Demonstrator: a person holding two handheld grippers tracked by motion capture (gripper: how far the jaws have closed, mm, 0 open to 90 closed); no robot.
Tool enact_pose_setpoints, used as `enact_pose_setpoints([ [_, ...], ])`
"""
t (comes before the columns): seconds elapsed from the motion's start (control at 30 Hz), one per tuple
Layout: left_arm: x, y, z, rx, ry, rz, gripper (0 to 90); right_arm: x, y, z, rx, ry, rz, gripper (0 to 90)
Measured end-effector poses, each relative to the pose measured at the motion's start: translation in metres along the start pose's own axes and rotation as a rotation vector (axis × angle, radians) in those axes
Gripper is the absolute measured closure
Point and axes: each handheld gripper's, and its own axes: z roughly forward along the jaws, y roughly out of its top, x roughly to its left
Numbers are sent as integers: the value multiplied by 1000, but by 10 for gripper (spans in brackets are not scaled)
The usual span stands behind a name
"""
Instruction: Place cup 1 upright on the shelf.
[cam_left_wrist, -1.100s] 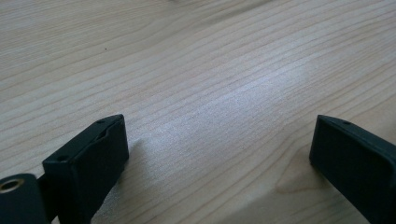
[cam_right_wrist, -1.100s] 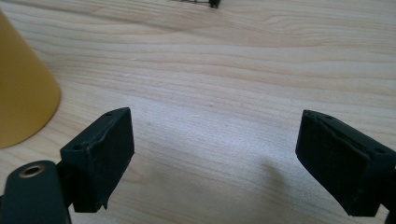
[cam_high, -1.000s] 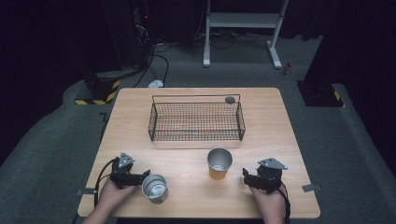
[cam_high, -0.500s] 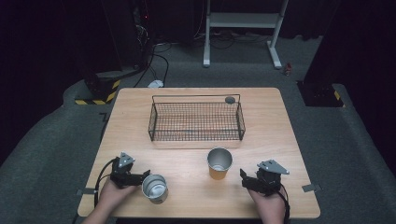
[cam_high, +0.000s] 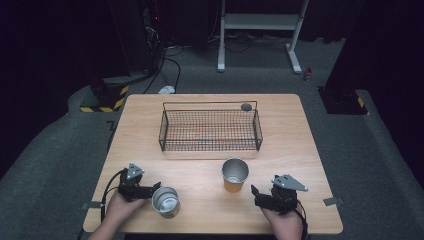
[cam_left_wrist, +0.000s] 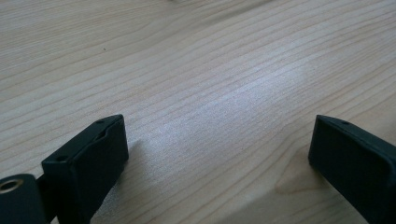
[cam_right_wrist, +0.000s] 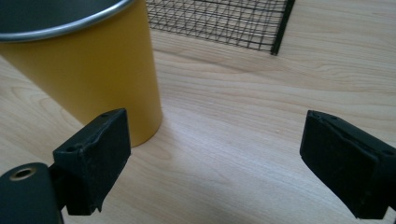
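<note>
Left tongs (cam_high: 152, 191): near edge of the surface, jaws wide apart with only bare wood grain between them in the left gripper view (cam_left_wrist: 217, 154); black, blocky pads; tips just beside the silver cup.
Silver cup (cam_high: 166, 201): upright, shiny metal, round open mouth, near the front left; whether the jaw tips touch it is hard to make out.
Right tongs (cam_high: 258, 196): front right, jaws spread wide (cam_right_wrist: 212, 163), clamped on nothing; grey three-cornered plate on top.
Yellow cup (cam_high: 235, 175): upright, tapered, matte yellow wall with a metal rim and grey inside; in the right gripper view (cam_right_wrist: 88, 65) it stands just beyond the left jaw, its top cut off by the picture edge.
Surface (cam_high: 300, 150): pale wood, fine straight grain, rounded corners.
Wire basket (cam_high: 210, 131): black mesh, rectangular, farther back at the middle; a small dark round thing (cam_high: 246, 106) sits at its far right corner, too small to tell.
Change: the right tongs have edged slightly leftward toward the yellow cup since a second ago; both cups and the left tongs stay put.
</note>
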Motion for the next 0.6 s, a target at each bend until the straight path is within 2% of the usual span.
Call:
enact_pose_setpoints([
  [0.03, 0, 0, 0, 0, 0, 0, 51, 1, 0, 0, -2, 5, -14, 89],
  [0.13, 0, 0, 0, 1, 0, -1, 50, 6, 0, -1, -2, 18, -11, 89],
  [0.43, 0, 0, 0, 1, 5, -8, 52, 19, 1, 3, -12, 47, -54, 89],
  [0.53, 1, 0, 1, 17, 39, -34, 21, 22, 1, 5, -13, 61, -60, 89],
  [0.6, 2, 0, 1, 18, 48, -46, 3, 24, 2, 6, -14, 65, -68, 89],
])
